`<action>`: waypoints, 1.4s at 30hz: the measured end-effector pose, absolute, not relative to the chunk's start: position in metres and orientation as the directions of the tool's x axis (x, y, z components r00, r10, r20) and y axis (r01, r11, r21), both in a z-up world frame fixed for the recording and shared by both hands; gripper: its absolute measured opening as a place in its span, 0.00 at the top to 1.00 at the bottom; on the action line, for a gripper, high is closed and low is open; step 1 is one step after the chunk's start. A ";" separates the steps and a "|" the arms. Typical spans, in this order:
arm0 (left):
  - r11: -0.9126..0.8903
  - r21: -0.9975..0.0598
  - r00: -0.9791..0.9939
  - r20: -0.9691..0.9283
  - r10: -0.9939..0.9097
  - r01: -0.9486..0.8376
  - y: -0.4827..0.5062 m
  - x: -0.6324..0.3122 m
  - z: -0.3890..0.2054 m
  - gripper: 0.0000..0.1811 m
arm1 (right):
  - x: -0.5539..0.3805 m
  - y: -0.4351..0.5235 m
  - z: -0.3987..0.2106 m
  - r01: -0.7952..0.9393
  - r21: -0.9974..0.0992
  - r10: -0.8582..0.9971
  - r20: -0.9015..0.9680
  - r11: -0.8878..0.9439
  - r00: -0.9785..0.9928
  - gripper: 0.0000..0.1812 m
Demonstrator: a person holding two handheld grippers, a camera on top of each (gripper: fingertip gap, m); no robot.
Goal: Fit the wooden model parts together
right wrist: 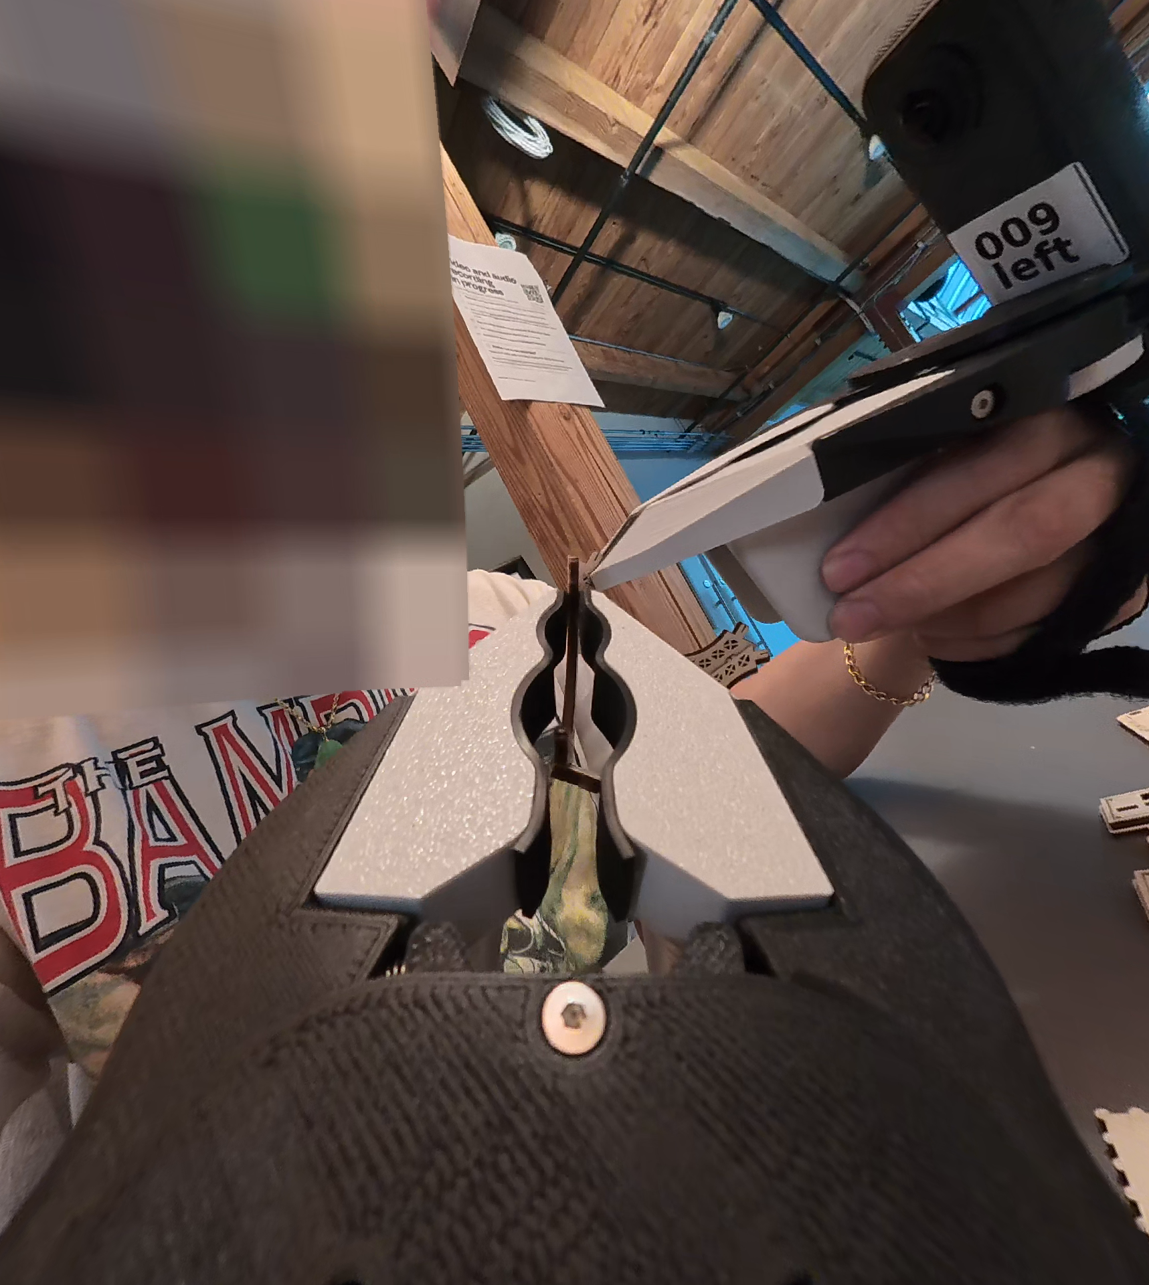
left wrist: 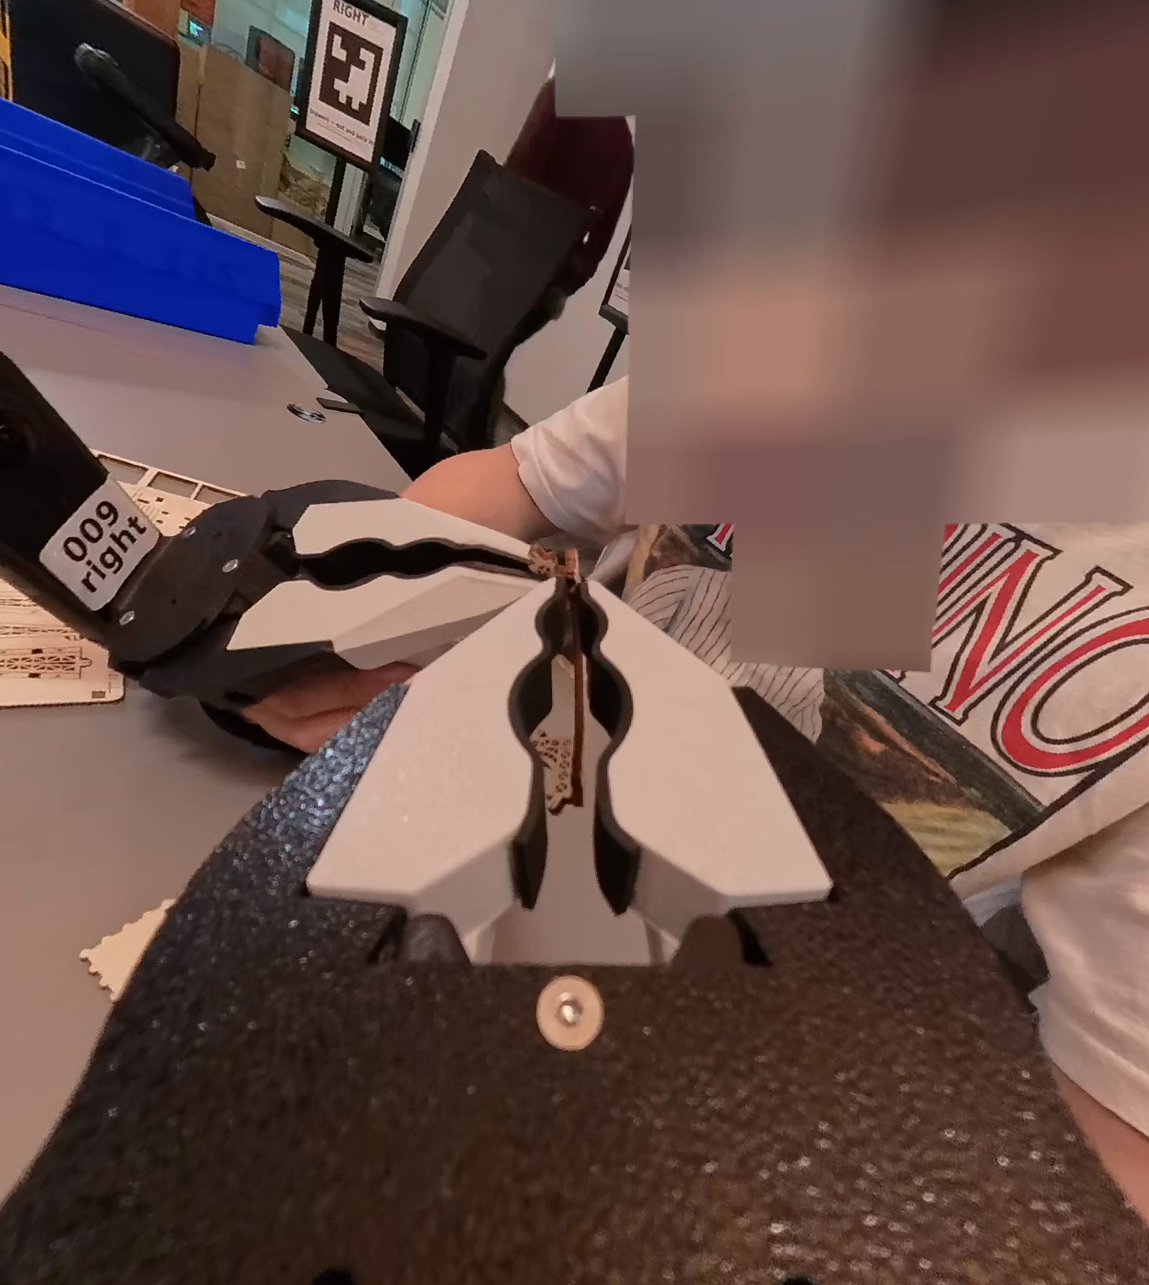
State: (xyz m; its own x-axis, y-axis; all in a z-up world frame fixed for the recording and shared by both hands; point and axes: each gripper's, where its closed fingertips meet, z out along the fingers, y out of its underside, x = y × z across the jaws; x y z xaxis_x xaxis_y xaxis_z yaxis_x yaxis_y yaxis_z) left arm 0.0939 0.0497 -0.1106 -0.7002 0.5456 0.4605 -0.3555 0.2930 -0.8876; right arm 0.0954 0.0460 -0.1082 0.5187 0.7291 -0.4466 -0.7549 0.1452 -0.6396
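The left gripper (left wrist: 570, 580) is clenched on a thin wooden lattice part (left wrist: 568, 754), seen edge-on between its white fingers (left wrist: 439, 765), with only the sheet's thickness separating the tips. The right gripper (right wrist: 575, 591) is likewise clenched on a thin wooden strip part (right wrist: 571, 667), held upright and edge-on. Both grippers are raised above the grey table (left wrist: 36, 799) with tips meeting and the two parts touching or just beside each other; exact contact cannot be told. Laser-cut wooden sheets (left wrist: 8, 640) lie far left.

Both grippers' fingers (left wrist: 418, 751) meet tip to tip above the desk (left wrist: 71, 799), cut-out wooden sheets (left wrist: 15, 640) lying flat behind them.
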 end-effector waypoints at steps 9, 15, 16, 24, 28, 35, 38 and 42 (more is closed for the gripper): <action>0.283 -0.891 -0.700 0.455 0.551 -0.356 0.049 0.093 -0.110 1.00 | 0.093 0.045 -0.108 -0.752 -0.643 0.736 -0.440 0.142 0.515 1.00; 0.276 -0.875 -0.703 0.484 0.522 -0.397 0.047 0.102 -0.110 1.00 | 0.099 0.045 -0.107 -0.767 -0.623 0.730 -0.451 0.155 0.514 1.00; 0.277 -0.870 -0.702 0.492 0.515 -0.407 0.047 0.104 -0.110 0.99 | 0.100 0.045 -0.107 -0.769 -0.619 0.726 -0.455 0.158 0.516 1.00; 0.301 -0.853 -0.681 0.521 0.515 -0.426 0.048 0.103 -0.112 0.98 | 0.098 0.046 -0.109 -0.750 -0.643 0.712 -0.453 0.156 0.536 1.00; 0.300 -0.851 -0.694 0.525 0.493 -0.431 0.047 0.106 -0.113 0.94 | 0.100 0.046 -0.109 -0.746 -0.646 0.702 -0.456 0.162 0.547 1.00; 0.296 -0.858 -0.688 0.514 0.512 -0.420 0.046 0.101 -0.112 0.92 | 0.096 0.048 -0.110 -0.734 -0.663 0.705 -0.449 0.150 0.549 1.00; 0.285 -0.859 -0.690 0.512 0.511 -0.427 0.047 0.102 -0.110 0.91 | 0.096 0.048 -0.110 -0.732 -0.664 0.704 -0.446 0.155 0.553 1.00; 0.287 -0.854 -0.693 0.521 0.499 -0.435 0.044 0.103 -0.112 0.92 | 0.097 0.050 -0.111 -0.724 -0.672 0.689 -0.451 0.157 0.568 1.00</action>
State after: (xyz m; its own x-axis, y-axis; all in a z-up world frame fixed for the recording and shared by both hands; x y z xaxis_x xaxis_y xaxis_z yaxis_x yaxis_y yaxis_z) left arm 0.1035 0.0439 -0.1115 -0.6929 0.4988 0.5206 -0.4346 0.2870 -0.8536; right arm 0.0965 0.0501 -0.1110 0.5680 0.6885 -0.4509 -0.7239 0.1572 -0.6718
